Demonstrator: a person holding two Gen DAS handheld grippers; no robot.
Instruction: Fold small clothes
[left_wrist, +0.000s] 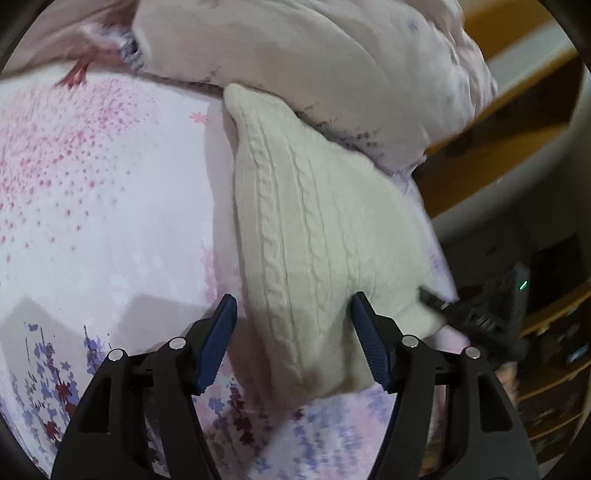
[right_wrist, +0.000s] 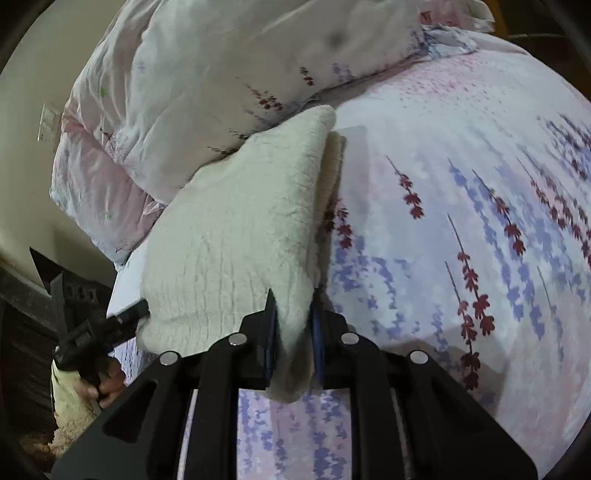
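A cream cable-knit garment (left_wrist: 314, 229) lies folded on the floral bedsheet (left_wrist: 110, 206), its far end against a crumpled duvet. My left gripper (left_wrist: 293, 306) is open, its blue pads on either side of the knit's near edge, not gripping it. In the right wrist view the same knit (right_wrist: 236, 229) runs away from me, and my right gripper (right_wrist: 293, 306) is shut on its near corner. The right gripper also shows in the left wrist view (left_wrist: 476, 314) at the knit's right corner. The left gripper shows in the right wrist view (right_wrist: 103, 325) at the knit's left edge.
A white-and-pink crumpled duvet (left_wrist: 314, 62) lies piled at the far side of the bed (right_wrist: 207, 81). Wooden shelving (left_wrist: 517, 122) stands beyond the bed's right edge. The sheet (right_wrist: 461, 206) with purple and red flowers spreads to the right.
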